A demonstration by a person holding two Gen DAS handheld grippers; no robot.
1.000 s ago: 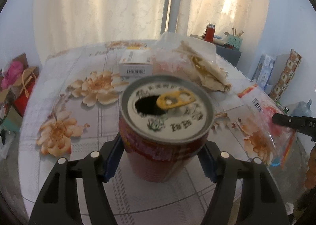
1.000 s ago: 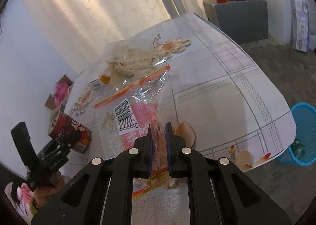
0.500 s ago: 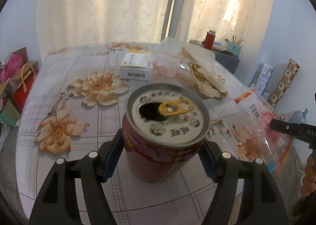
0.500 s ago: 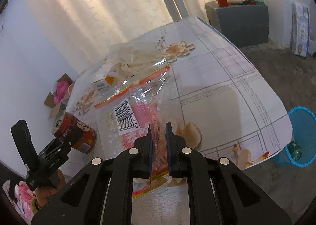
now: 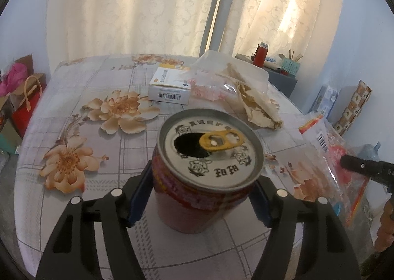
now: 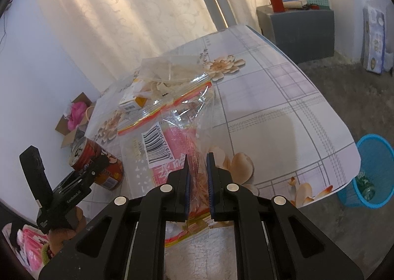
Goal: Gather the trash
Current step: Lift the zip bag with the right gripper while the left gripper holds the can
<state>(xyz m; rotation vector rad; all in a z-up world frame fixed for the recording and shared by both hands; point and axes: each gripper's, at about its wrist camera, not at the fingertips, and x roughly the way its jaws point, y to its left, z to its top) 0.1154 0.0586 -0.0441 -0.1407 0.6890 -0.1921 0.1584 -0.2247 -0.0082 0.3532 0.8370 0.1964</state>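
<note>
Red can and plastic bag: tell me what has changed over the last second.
Very little. The left gripper has just been closing its jaws slightly on the red can, which is tilted between them. The rest is as before: the right gripper stays shut on the plastic bag, and the white box lies where it was on the table.
</note>
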